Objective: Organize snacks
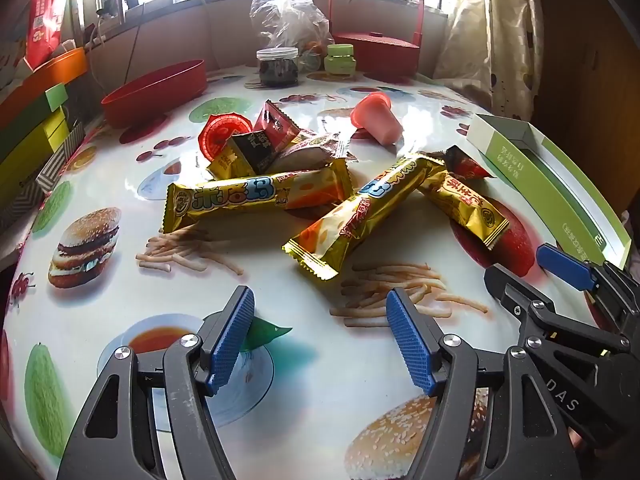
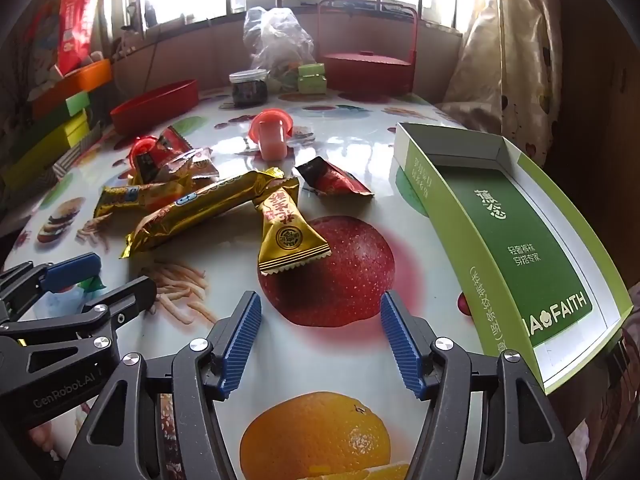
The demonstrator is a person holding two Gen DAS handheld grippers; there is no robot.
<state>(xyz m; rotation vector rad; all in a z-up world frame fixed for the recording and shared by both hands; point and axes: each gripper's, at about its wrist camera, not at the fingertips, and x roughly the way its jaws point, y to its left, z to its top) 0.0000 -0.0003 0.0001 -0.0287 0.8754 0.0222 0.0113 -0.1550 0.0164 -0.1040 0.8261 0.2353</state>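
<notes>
A heap of snacks lies mid-table: two long gold bars (image 1: 256, 196) (image 1: 360, 216), a short gold packet (image 2: 284, 232), small red and dark sachets (image 1: 276, 122), a red sachet (image 2: 336, 180), a red jelly cup (image 1: 224, 136) and a pink jelly cup (image 1: 376, 118) on its side. An open green box (image 2: 520, 232) sits at the right, nothing in it. My left gripper (image 1: 319, 300) is open above the tablecloth, short of the nearest bar. My right gripper (image 2: 320, 298) is open over the printed apple, just short of the short gold packet. Each shows in the other's view: the right gripper (image 1: 516, 264), the left gripper (image 2: 122, 274).
A red bowl (image 1: 156, 92) stands at the back left beside stacked coloured boxes (image 1: 32, 120). At the back are a lidded jar (image 1: 278, 66), a green jar (image 1: 340, 58), a plastic bag (image 1: 288, 12) and a red handled basket (image 1: 376, 40). A curtain (image 2: 520, 60) hangs at the right.
</notes>
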